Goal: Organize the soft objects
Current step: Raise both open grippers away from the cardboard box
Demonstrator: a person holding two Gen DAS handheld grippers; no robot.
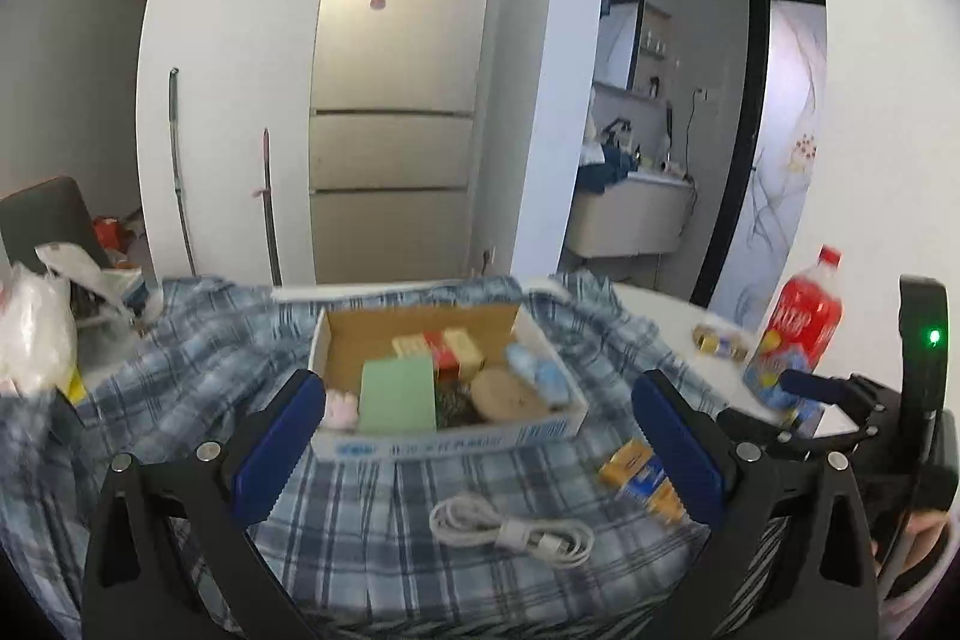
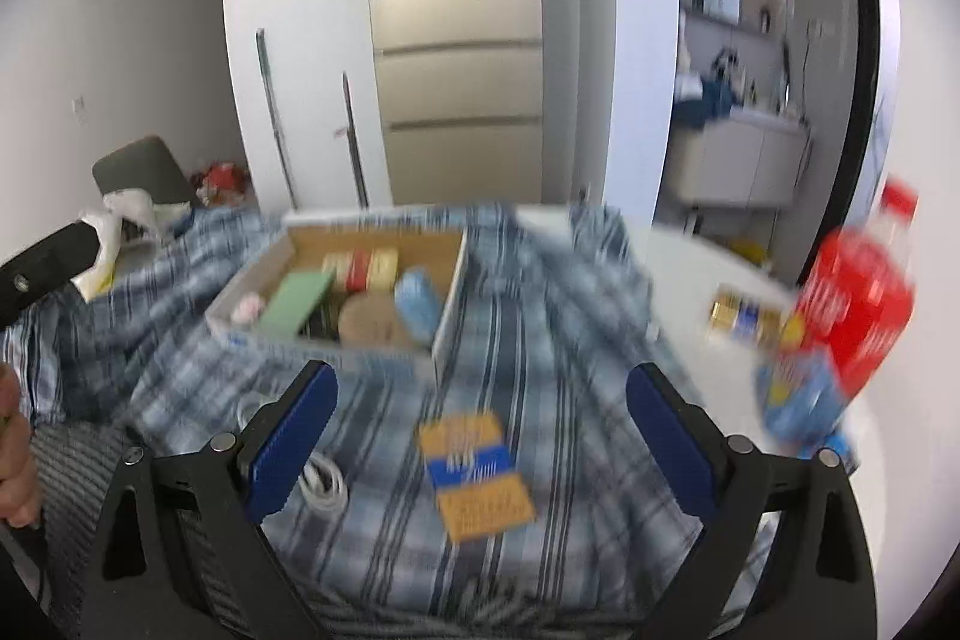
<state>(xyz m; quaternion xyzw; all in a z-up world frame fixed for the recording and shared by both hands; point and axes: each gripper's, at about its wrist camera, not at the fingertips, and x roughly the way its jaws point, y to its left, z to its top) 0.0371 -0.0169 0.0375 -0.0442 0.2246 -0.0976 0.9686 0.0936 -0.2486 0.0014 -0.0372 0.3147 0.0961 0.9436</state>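
Above a plaid cloth [image 2: 540, 340] spread over a table, both claws held wide apart and empty: left gripper [image 1: 474, 436] poised over a coiled white cable [image 1: 510, 526], right gripper [image 2: 480, 436] over a yellow-and-blue packet [image 2: 474, 472]. Judged as the approach to the next pickup, nothing yet between either pair of blue pads. Seen from the right wrist, packet lying flat at dead centre of the gap, a touch toward 6 o'clock, apart from both fingers; open cardboard box [image 2: 336, 334] off at 11 o'clock, already holding a green card [image 2: 297, 304], a tan round piece [image 2: 375, 322], a pale blue bundle [image 2: 417, 304] and a pink soft item [image 2: 249, 309]. Seen from the left wrist, cable at 6 o'clock between the fingers, box [image 1: 444, 439] at 12 o'clock just beyond the tips, packet [image 1: 636, 472] at 3 o'clock close by the right-hand pad. Red bottle [image 2: 852, 304] standing on bare tabletop at 2 o'clock in the right view, near enough to clip on a careless swing. Best done slowly, given the blur in the right view: straight down over the packet, pads square to its long edges, closing without bunching the cloth beneath, then lifting clear before carrying toward 11 o'clock and over the box wall. Left claw better kept out of that path.
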